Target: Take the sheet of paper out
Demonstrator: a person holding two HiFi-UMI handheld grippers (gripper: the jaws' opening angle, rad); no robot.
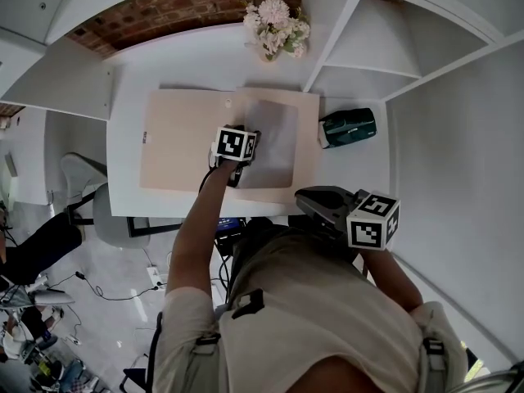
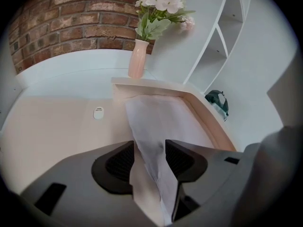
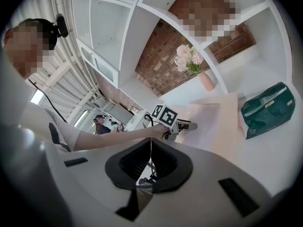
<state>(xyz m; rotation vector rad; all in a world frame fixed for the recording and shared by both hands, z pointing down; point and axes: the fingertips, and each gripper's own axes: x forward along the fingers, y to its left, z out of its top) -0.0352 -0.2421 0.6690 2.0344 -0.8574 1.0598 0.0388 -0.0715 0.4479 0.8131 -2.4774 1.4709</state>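
left gripper (image 2: 150, 162): out over the middle of the white desk (image 1: 131, 72), jaws narrowed onto the near edge of the sheet, which fills the gap between them.
sheet of paper (image 1: 274, 142): pale grey-white. it lies on the right half of the open folder, its near end raised and creased into the left jaws and the rest flat as far as the folder's far edge.
step in hand: most likely drawing the pinched sheet off the folder.
how to do it well: keep the pinch firm and pull low and straight toward the person, along the sheet's length. a sideways tug would probably twist the thin paper where it is already creased.
what could go wrong: the folder is light and nothing pins it, so it may slide along with the sheet. the free gripper could press on its left half.
folder (image 1: 184, 137): beige, spread flat, with a small round sticker (image 2: 98, 113) on the bare left half. the right half holds only the sheet. i cannot tell whether its far end is tucked under anything.
vase (image 2: 137, 58): pink, upright beyond the folder by the brick wall, holding pale flowers (image 1: 274, 27).
green pack (image 1: 348, 127): on the desk just right of the folder, closed, contents not visible.
right gripper (image 3: 151, 162): held back near the person's body, jaws pressed together with nothing between them.
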